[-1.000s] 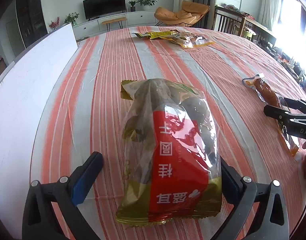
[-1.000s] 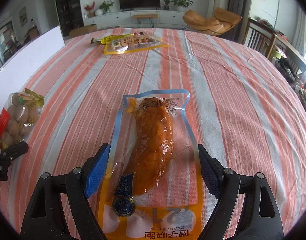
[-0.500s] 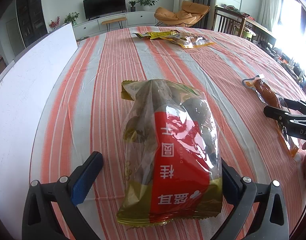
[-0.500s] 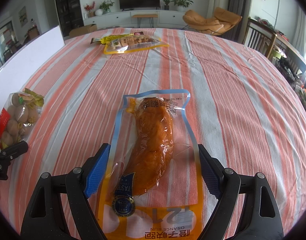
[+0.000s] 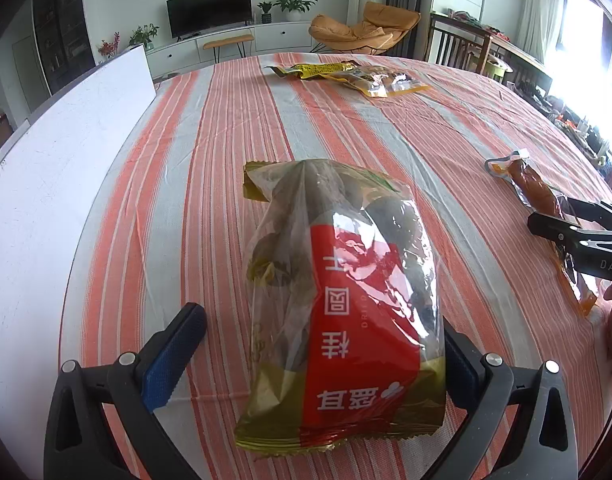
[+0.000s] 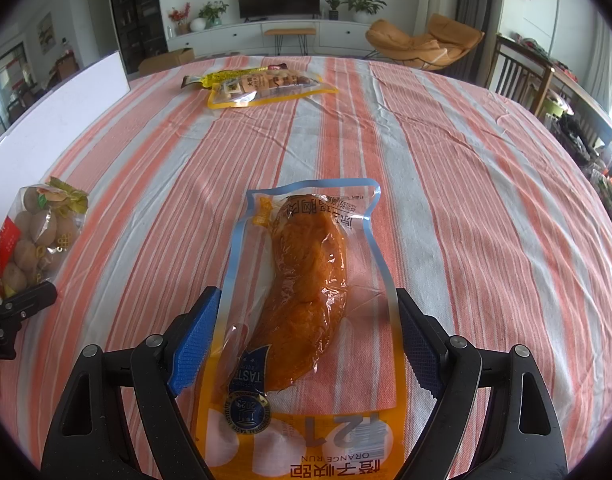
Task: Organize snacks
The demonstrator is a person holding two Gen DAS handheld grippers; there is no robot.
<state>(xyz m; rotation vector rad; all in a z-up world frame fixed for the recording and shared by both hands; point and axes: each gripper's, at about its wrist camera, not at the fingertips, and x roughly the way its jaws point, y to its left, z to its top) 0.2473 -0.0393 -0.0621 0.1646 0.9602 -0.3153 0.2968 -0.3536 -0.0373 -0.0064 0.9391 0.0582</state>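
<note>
A clear bag of brown dried longans with a red label point(image 5: 338, 304) lies on the striped tablecloth between the fingers of my open left gripper point(image 5: 318, 344); it also shows in the right wrist view point(image 6: 34, 236). A flat clear pouch with an orange chicken piece point(image 6: 306, 280) lies between the fingers of my open right gripper point(image 6: 306, 328); the pouch also shows in the left wrist view point(image 5: 534, 188). Neither gripper is closed on its pack. Two yellow snack packs point(image 6: 262, 84) lie together at the far side, also seen in the left wrist view point(image 5: 354, 76).
A white board point(image 5: 46, 184) stands along the table's left edge. The right gripper's black fingers point(image 5: 578, 236) show at the right of the left wrist view. Chairs and a sideboard stand beyond the round table point(image 6: 466, 160).
</note>
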